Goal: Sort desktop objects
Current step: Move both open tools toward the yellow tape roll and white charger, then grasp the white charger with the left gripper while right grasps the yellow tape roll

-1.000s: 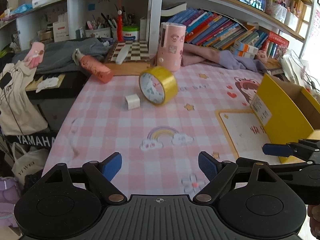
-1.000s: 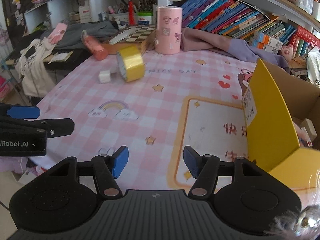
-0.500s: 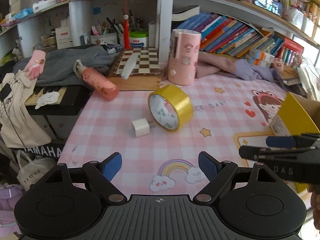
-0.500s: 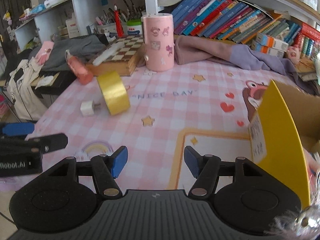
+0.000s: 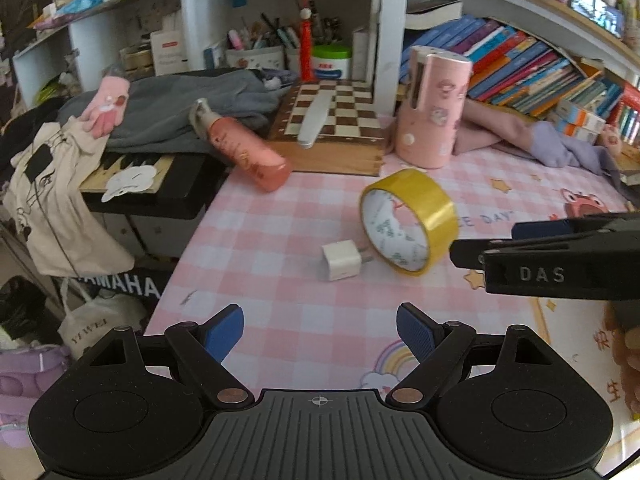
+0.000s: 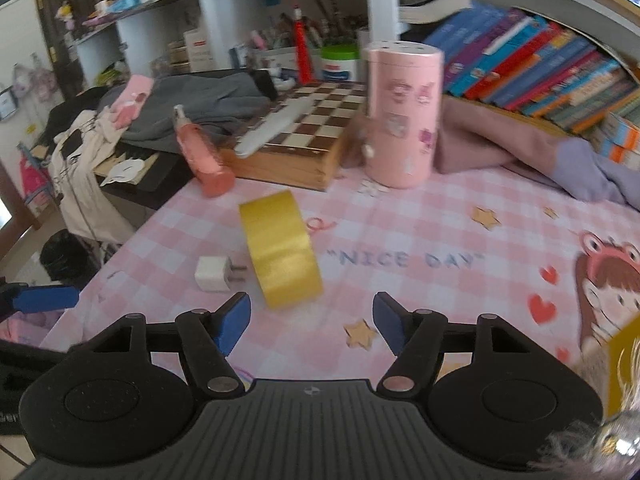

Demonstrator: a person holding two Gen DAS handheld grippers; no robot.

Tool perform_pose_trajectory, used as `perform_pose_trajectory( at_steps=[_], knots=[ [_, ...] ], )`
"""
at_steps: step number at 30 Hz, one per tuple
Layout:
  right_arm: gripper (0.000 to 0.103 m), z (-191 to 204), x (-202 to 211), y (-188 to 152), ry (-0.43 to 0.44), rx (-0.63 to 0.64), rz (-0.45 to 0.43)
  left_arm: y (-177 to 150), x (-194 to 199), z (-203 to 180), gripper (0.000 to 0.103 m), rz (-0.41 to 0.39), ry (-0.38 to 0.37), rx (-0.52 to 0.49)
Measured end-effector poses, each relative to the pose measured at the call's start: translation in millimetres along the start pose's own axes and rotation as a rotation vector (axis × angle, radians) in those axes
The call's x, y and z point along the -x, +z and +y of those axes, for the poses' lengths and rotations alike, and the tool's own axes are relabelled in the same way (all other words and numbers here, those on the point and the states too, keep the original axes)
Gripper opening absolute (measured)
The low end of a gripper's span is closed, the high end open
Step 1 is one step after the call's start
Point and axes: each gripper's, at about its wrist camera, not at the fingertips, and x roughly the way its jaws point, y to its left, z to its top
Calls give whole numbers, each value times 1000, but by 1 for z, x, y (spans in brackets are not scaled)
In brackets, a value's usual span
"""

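The right hand-held gripper (image 6: pixel 311 322) has just been opening, nothing between its jaws; the yellow tape roll (image 6: pixel 282 254) stands on edge just ahead, a white cube charger (image 6: pixel 213 273) beside it. The left hand-held gripper (image 5: pixel 319 331) is released, empty.

"NICE DAY" is printed in blue on the pink checked mat (image 6: pixel 400 240). White letters "DAS" stand on the black right gripper (image 5: pixel 484 240) seen from the left wrist. "YAMAHA" shows in white on a dark case (image 5: pixel 120 286) beside the desk, and "YIWEI" on a pale bag (image 5: pixel 90 326) below it
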Motion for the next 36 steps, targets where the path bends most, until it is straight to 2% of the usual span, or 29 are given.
perform_pose_trajectory(
  at_steps=[6,12,13,14,15,20,23,29,32,34,35,36],
  knots=[
    [67,3,-37,14,31,50,29,4,-9,1,86,12,29,13],
    [63,5,-61,22,66,112,38,10,-21,-4,86,25,25,-3],
    [57,6,-64,22,68,125,35,12,-24,-5,86,27,25,-9],
    [41,6,-66,23,71,137,32,13,-27,-6,86,25,24,-14],
    [40,5,-66,24,78,145,29,14,-29,-8,86,25,25,-20],
    [38,-13,-47,27,17,87,-24,24,-46,-17,86,-1,5,-55],
    [36,-29,-33,23,-36,41,-27,29,-63,-25,86,-6,0,-76],
    [35,-52,-6,3,-114,-30,-19,30,-96,-41,85,18,53,-131],
    [35,-55,4,-5,-134,-40,-17,27,-108,-39,78,52,73,-96],
    [35,-57,8,-9,-138,-53,-7,25,-109,-32,75,43,60,-38],
    [35,-57,9,-11,-140,-55,-3,24,-109,-30,71,41,49,-20],
    [35,-57,11,-12,-143,-56,-2,23,-109,-28,60,37,36,-8]
  ],
)
